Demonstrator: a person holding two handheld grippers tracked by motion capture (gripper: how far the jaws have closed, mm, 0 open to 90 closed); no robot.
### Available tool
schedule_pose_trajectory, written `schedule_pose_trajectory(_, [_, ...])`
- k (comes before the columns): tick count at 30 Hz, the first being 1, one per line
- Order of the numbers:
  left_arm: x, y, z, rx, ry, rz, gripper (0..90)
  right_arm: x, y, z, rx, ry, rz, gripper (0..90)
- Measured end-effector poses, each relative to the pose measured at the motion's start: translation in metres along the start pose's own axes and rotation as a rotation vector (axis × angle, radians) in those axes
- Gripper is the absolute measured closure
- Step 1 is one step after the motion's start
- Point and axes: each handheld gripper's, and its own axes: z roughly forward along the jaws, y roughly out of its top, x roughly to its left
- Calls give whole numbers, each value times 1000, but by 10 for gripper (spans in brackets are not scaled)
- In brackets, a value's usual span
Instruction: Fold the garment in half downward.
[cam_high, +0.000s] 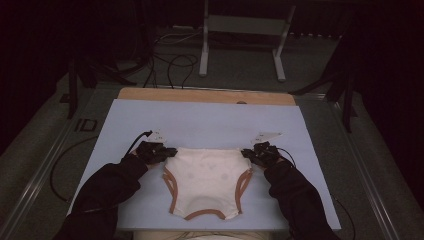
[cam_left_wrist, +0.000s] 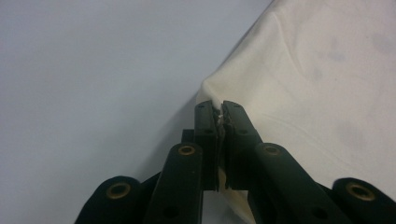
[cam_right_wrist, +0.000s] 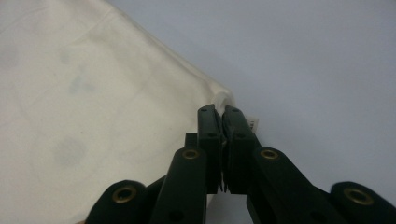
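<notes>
A cream garment with orange-brown trim along its leg openings lies flat on the pale blue mat. My left gripper is shut on the garment's far left corner, the cloth pinched between its black jaws. My right gripper is shut on the far right corner, where a small white label pokes out beside the jaws. Faint grey spots mark the fabric. Dark sleeves reach to both grippers from the near edge.
The mat rests on a wooden board whose far edge shows. Beyond it stand a white frame's legs and loose black cables on the floor. Bare mat lies beyond and beside the garment.
</notes>
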Motion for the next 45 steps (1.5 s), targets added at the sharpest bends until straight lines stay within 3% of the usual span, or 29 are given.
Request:
schedule_pose_trajectory(8, [8,14,0,-15,15,1,871,-11,7,1,-12,-13,21,877])
schedule_pose_trajectory(15, [15,28,4,-34,54,20,871,-24,17,3,-22,-40,45,877])
schedule_pose_trajectory(22, [24,35,9,-62,80,14,870,-35,26,8,-20,-59,62,876])
schedule_pose_trajectory(31, [35,36,12,-106,84,-21,870,-47,34,21,-29,-73,97,877])
schedule_pose_trajectory(45, [47,41,29,-77,111,-38,868,-59,43,36,-9,-100,106,876])
